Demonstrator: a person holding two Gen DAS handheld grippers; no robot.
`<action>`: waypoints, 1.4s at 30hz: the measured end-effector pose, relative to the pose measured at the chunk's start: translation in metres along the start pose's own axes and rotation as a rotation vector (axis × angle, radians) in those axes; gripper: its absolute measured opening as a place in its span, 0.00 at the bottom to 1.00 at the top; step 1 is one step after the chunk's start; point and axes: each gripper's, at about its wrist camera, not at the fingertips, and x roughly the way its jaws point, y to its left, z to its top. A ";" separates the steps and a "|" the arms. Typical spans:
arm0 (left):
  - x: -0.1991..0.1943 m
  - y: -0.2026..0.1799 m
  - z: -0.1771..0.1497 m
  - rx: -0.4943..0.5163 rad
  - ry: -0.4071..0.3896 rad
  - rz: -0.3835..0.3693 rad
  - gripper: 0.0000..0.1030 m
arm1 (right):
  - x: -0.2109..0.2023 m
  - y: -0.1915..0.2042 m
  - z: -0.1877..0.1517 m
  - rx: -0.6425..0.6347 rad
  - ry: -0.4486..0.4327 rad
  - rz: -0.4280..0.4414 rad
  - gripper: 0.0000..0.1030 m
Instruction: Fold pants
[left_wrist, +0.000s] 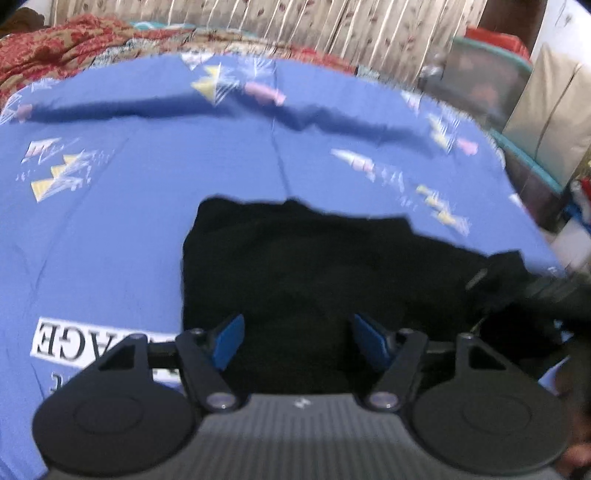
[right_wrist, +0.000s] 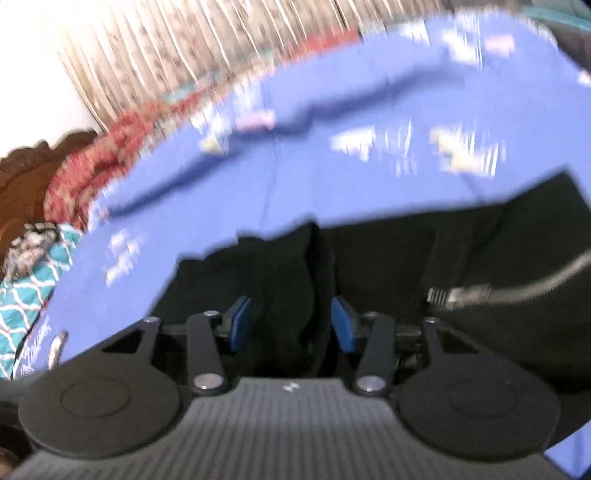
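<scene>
Left gripper (left_wrist: 297, 341): jaws apart, nothing between the pads; black pants (left_wrist: 314, 266) lie just ahead, beneath.
Right gripper (right_wrist: 291, 323): jaws apart, a raised fold of pants (right_wrist: 295, 266) between them; contact unclear.
Sheet (left_wrist: 110, 221): blue; inverted print reads "…GE" left of left gripper.

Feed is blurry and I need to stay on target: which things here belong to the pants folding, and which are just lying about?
Job:
black pants
blue bedsheet they lie on
left gripper, open over them
right gripper, open, a fabric ridge between its pads

Lying about:
red patterned blanket
teal quilt
curtain
storage box
</scene>
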 end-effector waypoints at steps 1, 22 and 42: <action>0.003 0.000 -0.004 0.009 0.011 0.016 0.64 | -0.002 0.000 0.001 -0.004 -0.014 0.017 0.49; -0.033 -0.007 -0.011 0.005 -0.044 0.032 0.69 | 0.022 -0.019 -0.032 0.024 0.152 0.037 0.38; -0.022 -0.007 -0.043 0.012 0.025 0.079 0.72 | 0.023 -0.020 -0.056 -0.032 0.179 0.007 0.50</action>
